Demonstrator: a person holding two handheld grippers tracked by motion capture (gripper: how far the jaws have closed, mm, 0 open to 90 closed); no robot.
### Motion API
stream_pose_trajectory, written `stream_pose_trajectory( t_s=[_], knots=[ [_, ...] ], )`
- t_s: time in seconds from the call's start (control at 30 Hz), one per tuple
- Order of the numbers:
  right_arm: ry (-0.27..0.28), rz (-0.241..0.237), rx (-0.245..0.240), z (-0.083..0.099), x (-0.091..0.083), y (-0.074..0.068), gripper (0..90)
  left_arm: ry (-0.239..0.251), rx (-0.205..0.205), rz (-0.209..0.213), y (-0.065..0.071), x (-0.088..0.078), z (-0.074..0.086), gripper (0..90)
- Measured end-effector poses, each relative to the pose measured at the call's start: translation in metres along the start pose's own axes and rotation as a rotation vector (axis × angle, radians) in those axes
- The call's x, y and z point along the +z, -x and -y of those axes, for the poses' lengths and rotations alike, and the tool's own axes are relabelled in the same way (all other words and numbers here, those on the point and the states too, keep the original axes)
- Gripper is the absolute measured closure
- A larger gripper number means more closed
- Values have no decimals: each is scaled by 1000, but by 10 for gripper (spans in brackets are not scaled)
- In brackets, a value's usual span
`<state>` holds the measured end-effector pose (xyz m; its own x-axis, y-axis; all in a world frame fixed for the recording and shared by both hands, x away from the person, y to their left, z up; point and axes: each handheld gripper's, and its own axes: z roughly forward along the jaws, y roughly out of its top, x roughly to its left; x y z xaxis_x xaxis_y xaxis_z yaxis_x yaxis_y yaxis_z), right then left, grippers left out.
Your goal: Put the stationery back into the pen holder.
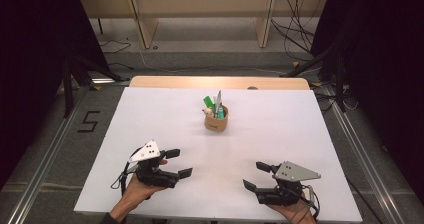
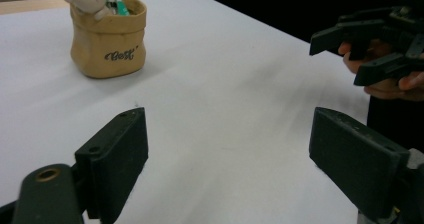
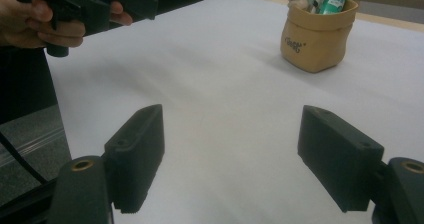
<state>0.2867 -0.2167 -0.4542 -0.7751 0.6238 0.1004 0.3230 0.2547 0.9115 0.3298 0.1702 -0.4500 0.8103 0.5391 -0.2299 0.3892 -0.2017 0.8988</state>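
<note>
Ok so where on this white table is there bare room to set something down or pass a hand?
Nearly everywhere. The white table lies bare left and right of the tan pen pot, and between the pot and the near edge. The middle strip between the left gripper and right gripper is open too. Only the pot's spot is taken.

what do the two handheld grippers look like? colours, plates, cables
Both are black, pistol-like units with two blocky black jaws. The left gripper and right gripper each carry a grey three-cornered plate with small dark dots. Thin black cables trail from each toward the hand.
</note>
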Motion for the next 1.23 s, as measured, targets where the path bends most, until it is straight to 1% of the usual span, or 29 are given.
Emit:
stream_pose_trajectory(
  t_s=[0.1,0.13,0.2,0.23,0.3,0.43,0.47,0.53,0.73,0.83,1.23],
  knots=[
    [-4,-2,8,0,0,1,275,-8,-3,-6,0,-4,6,156],
    [-4,-2,8,0,0,1,275,-10,3,-13,0,-4,8,156],
    [-4,-2,8,0,-1,0,275,-19,22,-63,1,-6,14,154],
    [-3,-2,9,0,-1,0,275,-28,25,-69,1,-7,15,148],
    [0,0,5,0,-1,0,275,-32,16,-53,2,-9,17,139],
    [-2,-1,9,0,-1,0,275,-27,10,-46,2,-10,19,129],
    [-1,0,8,1,-1,1,275,-22,0,-41,1,-10,20,130],
    [-1,1,8,1,-1,1,276,-14,-17,-39,-1,-11,20,130],
    [0,2,9,1,0,1,275,3,-32,-40,-3,-12,19,130],
    [2,2,13,1,0,1,275,5,-32,-48,-4,-13,20,130],
    [13,5,14,1,-1,2,275,3,-32,-51,-5,-12,20,130]
  ],
)
